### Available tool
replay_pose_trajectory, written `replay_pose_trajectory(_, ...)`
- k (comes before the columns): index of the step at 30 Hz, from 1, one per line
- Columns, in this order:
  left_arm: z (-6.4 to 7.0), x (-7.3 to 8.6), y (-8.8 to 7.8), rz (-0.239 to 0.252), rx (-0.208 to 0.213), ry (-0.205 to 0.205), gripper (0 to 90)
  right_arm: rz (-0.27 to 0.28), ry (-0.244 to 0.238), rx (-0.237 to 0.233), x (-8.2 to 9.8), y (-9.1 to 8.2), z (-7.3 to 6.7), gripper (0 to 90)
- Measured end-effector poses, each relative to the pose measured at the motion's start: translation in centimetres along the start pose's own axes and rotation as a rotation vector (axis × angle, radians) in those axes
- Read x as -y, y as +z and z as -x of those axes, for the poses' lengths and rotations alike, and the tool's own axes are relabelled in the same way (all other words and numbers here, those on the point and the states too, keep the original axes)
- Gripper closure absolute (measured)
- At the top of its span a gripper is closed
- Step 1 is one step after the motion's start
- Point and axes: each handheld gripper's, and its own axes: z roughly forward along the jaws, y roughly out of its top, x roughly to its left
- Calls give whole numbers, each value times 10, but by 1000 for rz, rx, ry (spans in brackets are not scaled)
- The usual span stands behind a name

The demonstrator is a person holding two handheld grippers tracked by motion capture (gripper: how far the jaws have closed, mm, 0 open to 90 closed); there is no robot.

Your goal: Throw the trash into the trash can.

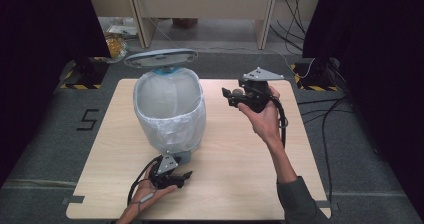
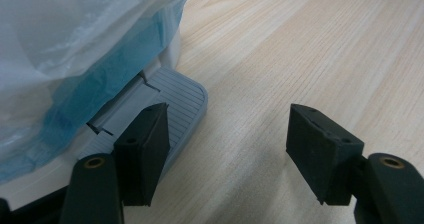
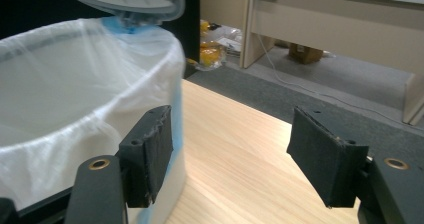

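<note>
Hi view: L gripper (image 1: 184,179) low on table (image 1: 240,174), just by bin (image 1: 170,109) base. Bin mid-table, lid (image 1: 161,58) up. R gripper (image 1: 227,97) raised, right of bin.
L gripper view: jaws apart, one over grey pedal (image 2: 175,104); contact unclear.
R gripper view: jaws apart, nothing btwn; bagged bin at left.

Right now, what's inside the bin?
The bin with raised lid holds a white plastic liner folded over its rim. The visible inner walls look empty; its bottom is hidden.
</note>
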Motion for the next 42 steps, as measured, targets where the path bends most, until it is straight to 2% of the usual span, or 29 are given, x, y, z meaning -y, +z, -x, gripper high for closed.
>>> replay_pose_trajectory(2,0,0,0,-2,2,1,331,3,10,13,7,-6,8,331)
replay_pose_trajectory(7,0,0,0,-1,2,0,331,0,25,29,18,-13,17,309)
replay_pose_trajectory(12,1,0,0,2,0,2,331,-5,46,56,40,-22,28,272)
replay_pose_trajectory(21,0,0,0,5,2,-1,331,-22,55,88,66,-33,36,235)
replay_pose_trajectory(26,0,0,0,4,4,-3,331,-41,58,102,90,-33,39,212)
replay_pose_trajectory(29,0,0,-1,-4,4,5,331,-40,62,109,97,-32,39,210)
replay_pose_trajectory(32,1,0,0,-1,6,-2,331,-40,74,103,112,-30,38,209)
replay_pose_trajectory(36,1,0,0,-1,5,-1,331,-44,65,103,120,-29,36,208)
replay_pose_trajectory(42,1,0,0,-1,5,-2,331,-32,77,82,139,-27,31,206)
